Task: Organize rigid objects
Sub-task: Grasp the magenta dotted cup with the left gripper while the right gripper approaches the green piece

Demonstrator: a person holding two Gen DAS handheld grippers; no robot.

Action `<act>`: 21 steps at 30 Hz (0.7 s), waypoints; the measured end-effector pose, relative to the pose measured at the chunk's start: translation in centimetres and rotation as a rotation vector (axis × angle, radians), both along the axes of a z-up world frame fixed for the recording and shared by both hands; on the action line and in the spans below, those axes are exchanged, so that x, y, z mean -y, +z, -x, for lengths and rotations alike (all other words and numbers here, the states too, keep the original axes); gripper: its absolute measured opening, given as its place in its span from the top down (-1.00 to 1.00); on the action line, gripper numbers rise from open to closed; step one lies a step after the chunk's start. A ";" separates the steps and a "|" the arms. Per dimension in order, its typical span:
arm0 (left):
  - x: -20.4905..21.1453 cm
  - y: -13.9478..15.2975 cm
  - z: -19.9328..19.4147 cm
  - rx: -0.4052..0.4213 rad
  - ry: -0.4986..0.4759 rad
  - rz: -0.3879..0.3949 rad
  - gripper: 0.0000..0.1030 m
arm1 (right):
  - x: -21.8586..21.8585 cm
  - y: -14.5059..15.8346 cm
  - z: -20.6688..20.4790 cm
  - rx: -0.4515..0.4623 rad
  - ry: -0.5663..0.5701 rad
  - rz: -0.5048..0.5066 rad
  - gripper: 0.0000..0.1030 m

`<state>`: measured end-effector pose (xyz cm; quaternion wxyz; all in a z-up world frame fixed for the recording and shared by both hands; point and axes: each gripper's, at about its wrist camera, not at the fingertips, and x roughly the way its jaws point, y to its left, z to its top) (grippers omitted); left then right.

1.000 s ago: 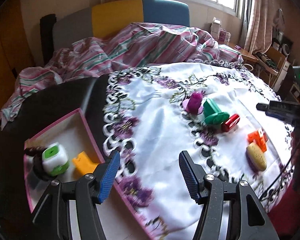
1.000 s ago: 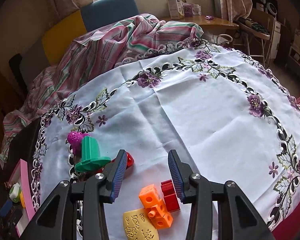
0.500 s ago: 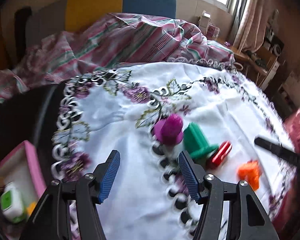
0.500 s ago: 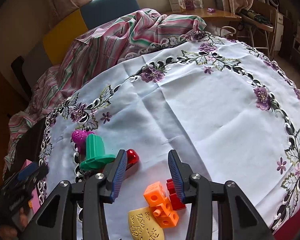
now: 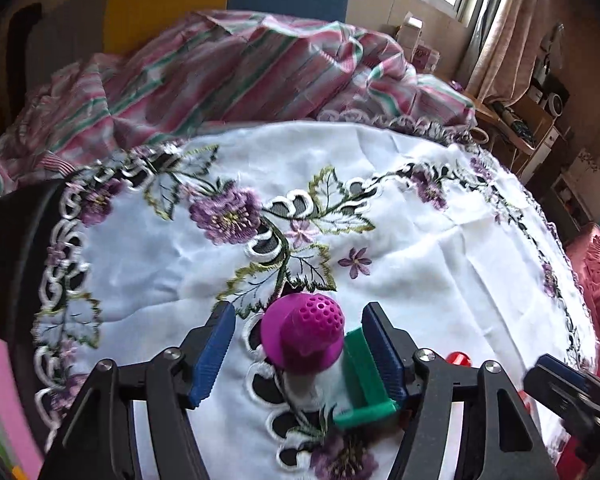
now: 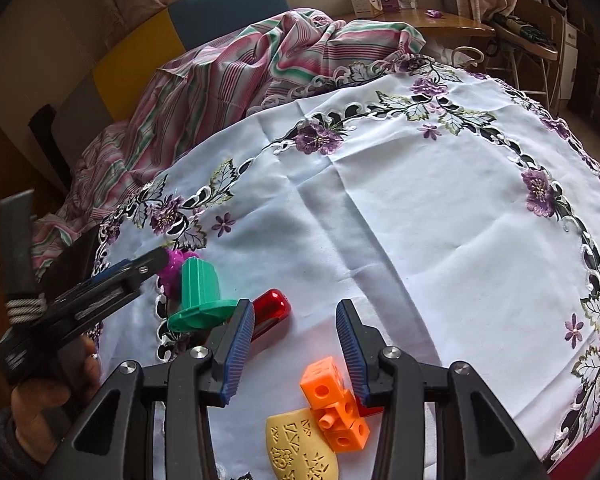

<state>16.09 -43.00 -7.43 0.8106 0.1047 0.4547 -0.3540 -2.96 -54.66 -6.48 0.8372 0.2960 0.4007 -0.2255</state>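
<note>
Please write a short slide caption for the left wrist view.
Open left gripper straddles a purple knobbed toy beside a green piece on the embroidered tablecloth.

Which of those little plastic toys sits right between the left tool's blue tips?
The purple dimpled toy, sitting untouched between the left tool tips. The green toy leans by one tip; the orange blocks lie by the other tool.

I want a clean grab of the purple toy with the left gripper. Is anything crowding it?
Yes. The green toy sits tight against the purple toy, just inside the left gripper's right finger. Nothing blocks the other side.
</note>
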 end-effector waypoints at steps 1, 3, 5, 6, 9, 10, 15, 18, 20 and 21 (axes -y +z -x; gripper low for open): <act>0.2 -0.5 -0.2 -0.011 -0.005 -0.005 0.10 | -0.1 0.0 0.0 -0.001 0.001 0.002 0.17; 0.4 -1.7 -0.6 -0.060 -0.025 -0.006 0.31 | 0.0 0.0 0.0 -0.002 -0.001 0.006 0.17; 0.0 -2.3 -0.8 -0.079 -0.027 0.008 0.36 | 0.0 0.0 0.0 -0.003 -0.002 0.005 0.17; -0.2 -2.2 -0.7 -0.074 -0.032 0.018 0.36 | 0.0 -0.1 0.0 -0.005 -0.002 0.004 0.17; -1.2 -1.6 -0.4 -0.072 -0.030 0.043 0.36 | -0.1 -0.1 -0.2 -0.011 0.004 0.010 0.17; -1.6 -1.2 -0.2 -0.064 -0.026 0.048 0.36 | -0.1 -0.1 -0.2 -0.013 0.005 0.011 0.17; -4.0 0.1 1.2 -0.030 -0.014 0.040 0.36 | -0.2 -0.2 -0.2 -0.020 0.004 0.012 0.17; -5.9 0.8 2.6 -0.011 -0.001 0.029 0.36 | -0.3 -0.3 -0.3 -0.023 0.014 0.011 0.17; -7.4 1.2 3.5 -0.001 0.005 0.026 0.36 | -0.6 -0.3 -0.3 -0.019 0.031 0.001 0.17; -8.3 1.4 4.1 0.004 0.006 0.026 0.36 | -0.8 -0.4 -0.5 -0.019 0.045 -0.002 0.17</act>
